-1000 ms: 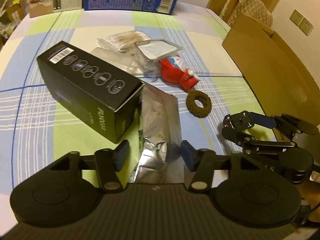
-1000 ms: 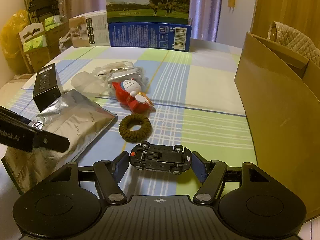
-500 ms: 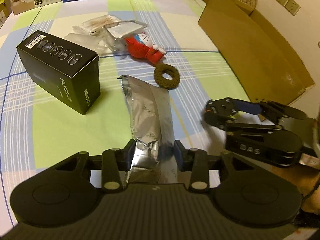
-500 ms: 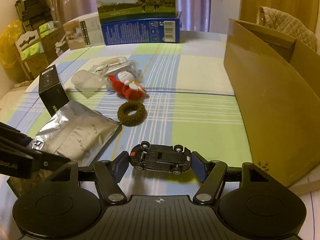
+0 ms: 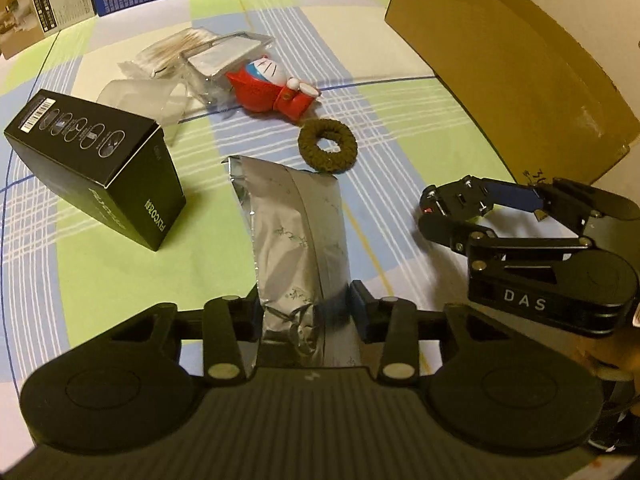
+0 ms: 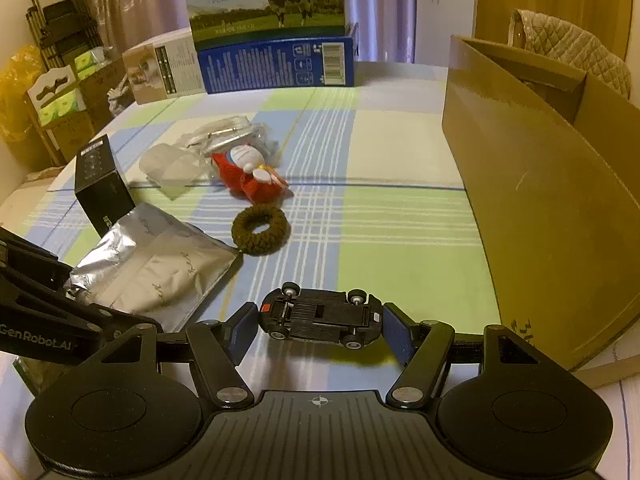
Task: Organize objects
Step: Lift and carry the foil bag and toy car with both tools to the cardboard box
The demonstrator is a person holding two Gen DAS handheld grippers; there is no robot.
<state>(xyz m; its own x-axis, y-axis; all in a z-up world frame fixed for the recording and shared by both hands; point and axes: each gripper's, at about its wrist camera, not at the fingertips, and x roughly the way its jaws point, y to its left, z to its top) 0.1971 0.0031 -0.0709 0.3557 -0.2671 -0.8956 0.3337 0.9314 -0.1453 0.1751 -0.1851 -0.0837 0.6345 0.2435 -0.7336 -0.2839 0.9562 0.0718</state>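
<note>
Items on the plaid blue-green-white tablecloth [image 6: 400, 216]: one crinkled silver foil pouch [image 5: 296, 236], one black rectangular carton with white icons [image 5: 96, 168], one red-and-white cartoon cat toy [image 5: 276, 88], one brown fuzzy hair-tie ring [image 5: 328, 150], one small black toy car [image 6: 320, 316], plus a cluster of clear plastic packets [image 5: 192, 64] whose count can't be told. One open brown cardboard box [image 6: 540, 200] is sitting at the right edge of the cloth. At the far end, one blue milk carton case [image 6: 276, 64] and one beige printed box [image 6: 168, 68] are standing side by side.

You're holding the left gripper [image 5: 304, 312] low over the near edge of the cloth, pointing forward along the pouch. Its tongs are pinching the near crumpled end of the silver pouch; the rest of the pouch is lying flat, its far corner just beside the hair-tie ring.

You're holding the right gripper [image 6: 320, 326] level above the cloth, to the right of the pouch and near the cardboard box. Its blue pads [image 6: 244, 330] are pressing on both ends of the toy car, which is turned underside toward the camera, wheels showing, and appears lifted off the cloth with its shadow below.

The black carton is lying left of the pouch, apart from it.
</note>
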